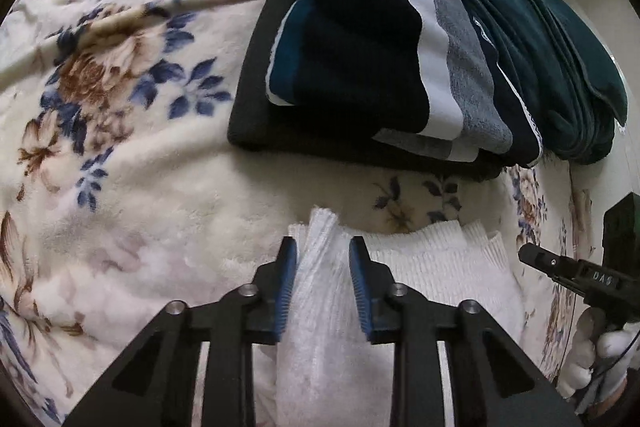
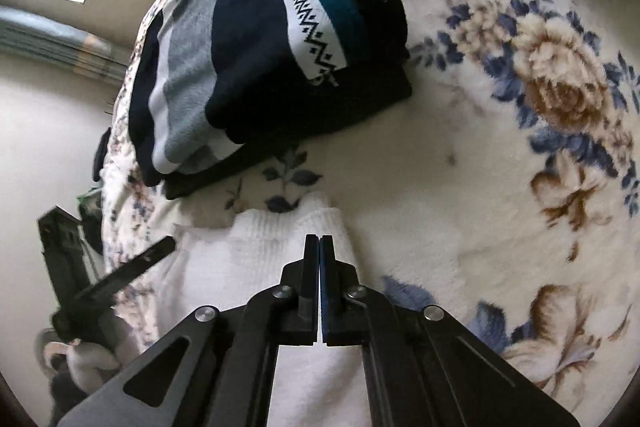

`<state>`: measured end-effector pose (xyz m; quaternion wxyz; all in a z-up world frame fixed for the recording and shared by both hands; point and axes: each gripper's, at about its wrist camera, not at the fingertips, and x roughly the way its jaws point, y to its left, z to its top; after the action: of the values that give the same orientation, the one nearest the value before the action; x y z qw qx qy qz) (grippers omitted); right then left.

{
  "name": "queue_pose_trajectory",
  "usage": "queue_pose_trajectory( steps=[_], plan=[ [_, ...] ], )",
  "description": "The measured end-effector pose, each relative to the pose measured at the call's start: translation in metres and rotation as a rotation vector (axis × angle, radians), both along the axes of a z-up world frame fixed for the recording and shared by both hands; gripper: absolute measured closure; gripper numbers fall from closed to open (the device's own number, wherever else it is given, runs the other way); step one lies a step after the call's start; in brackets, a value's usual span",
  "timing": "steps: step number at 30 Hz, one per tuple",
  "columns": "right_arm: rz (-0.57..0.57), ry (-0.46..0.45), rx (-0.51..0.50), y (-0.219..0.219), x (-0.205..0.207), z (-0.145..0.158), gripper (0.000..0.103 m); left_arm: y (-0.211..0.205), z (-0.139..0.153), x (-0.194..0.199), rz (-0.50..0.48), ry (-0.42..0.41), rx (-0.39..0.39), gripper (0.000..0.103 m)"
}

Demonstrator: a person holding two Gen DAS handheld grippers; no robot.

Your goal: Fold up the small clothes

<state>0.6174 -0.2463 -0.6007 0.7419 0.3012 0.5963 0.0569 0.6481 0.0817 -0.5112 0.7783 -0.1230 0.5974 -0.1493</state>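
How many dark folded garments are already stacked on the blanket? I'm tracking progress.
3, maybe more hidden. A black one lies at the bottom, a striped navy one on top of it, and a teal one leans against the stack's far side.

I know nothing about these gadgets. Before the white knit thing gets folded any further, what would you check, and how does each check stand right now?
1. Left gripper has cloth: ok, a bunched fold of the white knit garment sits between its blue pads.
2. Left jaws fully closed: cannot tell, a gap remains.
3. Right gripper holds cloth: cannot tell; its jaws are together above the garment, no fabric visibly pinched.
4. Garment apart from the folded striped clothes: ok, floral blanket shows between them.
5. Grippers apart from each other: ok.
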Motion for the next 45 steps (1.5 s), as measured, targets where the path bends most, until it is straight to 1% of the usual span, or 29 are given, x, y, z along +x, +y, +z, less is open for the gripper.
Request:
queue_pose_trajectory(
  steps=[1, 2, 3, 5, 7, 9, 10, 11, 14, 18, 20, 23, 26, 27, 28, 29, 30, 31, 32, 33, 35, 36, 38, 40, 41, 42, 43, 44, 45],
  plan=[
    [0.008, 0.015, 0.018, -0.001, 0.003, -0.002, 0.095, 0.001, 0.000, 0.000, 0.005, -0.002, -0.002, 0.080],
    [0.016, 0.023, 0.016, 0.000, 0.006, -0.004, 0.082, 0.003, 0.001, 0.000, 0.009, 0.004, -0.003, 0.080],
    [0.028, 0.033, 0.002, 0.001, 0.008, -0.007, 0.079, 0.004, 0.002, 0.000, 0.009, 0.007, -0.002, 0.077],
    [0.049, 0.048, -0.024, 0.006, 0.013, -0.016, 0.079, 0.006, 0.005, -0.001, -0.005, 0.006, 0.004, 0.077],
    [0.064, 0.031, -0.056, 0.011, 0.014, -0.019, 0.098, -0.001, 0.003, 0.001, -0.040, 0.021, 0.010, 0.074],
    [0.062, -0.010, -0.089, 0.012, 0.011, -0.012, 0.099, -0.010, -0.004, 0.001, -0.081, 0.026, 0.036, 0.075],
    [0.052, -0.034, -0.105, 0.012, 0.010, -0.006, 0.100, -0.013, -0.004, 0.000, -0.090, 0.011, 0.057, 0.078],
    [0.040, -0.051, -0.116, 0.011, 0.009, -0.001, 0.100, -0.014, -0.003, -0.002, -0.094, -0.014, 0.066, 0.099],
    [0.000, -0.097, -0.128, 0.005, 0.007, 0.013, 0.100, -0.011, 0.006, -0.004, -0.072, -0.075, 0.057, 0.100],
    [-0.006, -0.144, -0.173, 0.003, 0.011, 0.025, 0.101, 0.012, 0.018, -0.001, 0.035, -0.122, 0.038, 0.100],
    [-0.012, -0.137, -0.182, 0.002, 0.017, 0.022, 0.101, 0.017, 0.012, 0.003, 0.062, -0.106, 0.042, 0.100],
    [-0.007, -0.103, -0.208, 0.009, 0.028, 0.004, 0.101, 0.022, -0.014, 0.012, 0.082, -0.028, 0.057, 0.100],
    [0.047, -0.026, -0.217, 0.019, 0.040, -0.019, 0.101, 0.022, -0.042, 0.017, 0.081, 0.053, 0.046, 0.100],
    [0.064, 0.010, -0.191, 0.020, 0.042, -0.025, 0.100, 0.023, -0.041, 0.017, 0.083, 0.064, 0.025, 0.099],
    [0.074, 0.039, -0.160, 0.018, 0.042, -0.026, 0.100, 0.026, -0.038, 0.017, 0.088, 0.078, -0.017, 0.095],
    [0.075, 0.046, -0.129, 0.015, 0.040, -0.023, 0.097, 0.030, -0.034, 0.016, 0.100, 0.089, -0.054, 0.095],
    [0.072, 0.044, -0.104, 0.011, 0.036, -0.019, 0.085, 0.037, -0.025, 0.011, 0.120, 0.089, -0.102, 0.095],
    [0.060, 0.033, -0.069, 0.004, 0.027, -0.012, 0.074, 0.045, -0.017, 0.004, 0.138, 0.077, -0.148, 0.091],
    [0.046, 0.023, -0.040, -0.003, 0.018, -0.005, 0.054, 0.052, -0.008, -0.005, 0.158, 0.062, -0.187, 0.082],
    [0.022, 0.012, 0.005, -0.012, 0.004, 0.001, 0.046, 0.061, 0.001, -0.017, 0.186, 0.049, -0.216, 0.079],
    [-0.005, 0.030, 0.058, -0.022, -0.018, 0.002, 0.044, 0.070, 0.008, -0.038, 0.219, 0.053, -0.269, 0.067],
    [-0.014, 0.048, 0.087, -0.025, -0.029, -0.002, 0.044, 0.070, 0.009, -0.051, 0.221, 0.064, -0.304, 0.066],
    [-0.030, 0.111, 0.153, -0.027, -0.052, -0.020, 0.044, 0.062, 0.001, -0.069, 0.207, 0.113, -0.338, 0.066],
    [-0.051, 0.158, 0.211, -0.024, -0.069, -0.040, 0.044, 0.050, -0.006, -0.077, 0.194, 0.123, -0.318, 0.068],
    [-0.075, 0.172, 0.274, -0.023, -0.077, -0.050, 0.044, 0.048, -0.008, -0.081, 0.200, 0.111, -0.291, 0.072],
    [-0.119, 0.138, 0.337, -0.026, -0.086, -0.054, 0.057, 0.047, -0.008, -0.084, 0.205, 0.082, -0.276, 0.083],
    [-0.145, 0.105, 0.326, -0.028, -0.091, -0.051, 0.077, 0.049, -0.006, -0.085, 0.212, 0.057, -0.258, 0.092],
    [-0.159, 0.079, 0.289, -0.030, -0.096, -0.047, 0.096, 0.048, -0.004, -0.086, 0.214, 0.038, -0.240, 0.096],
    [-0.170, 0.059, 0.277, -0.028, -0.099, -0.043, 0.097, 0.050, -0.003, -0.086, 0.222, 0.025, -0.224, 0.097]
  ],
)
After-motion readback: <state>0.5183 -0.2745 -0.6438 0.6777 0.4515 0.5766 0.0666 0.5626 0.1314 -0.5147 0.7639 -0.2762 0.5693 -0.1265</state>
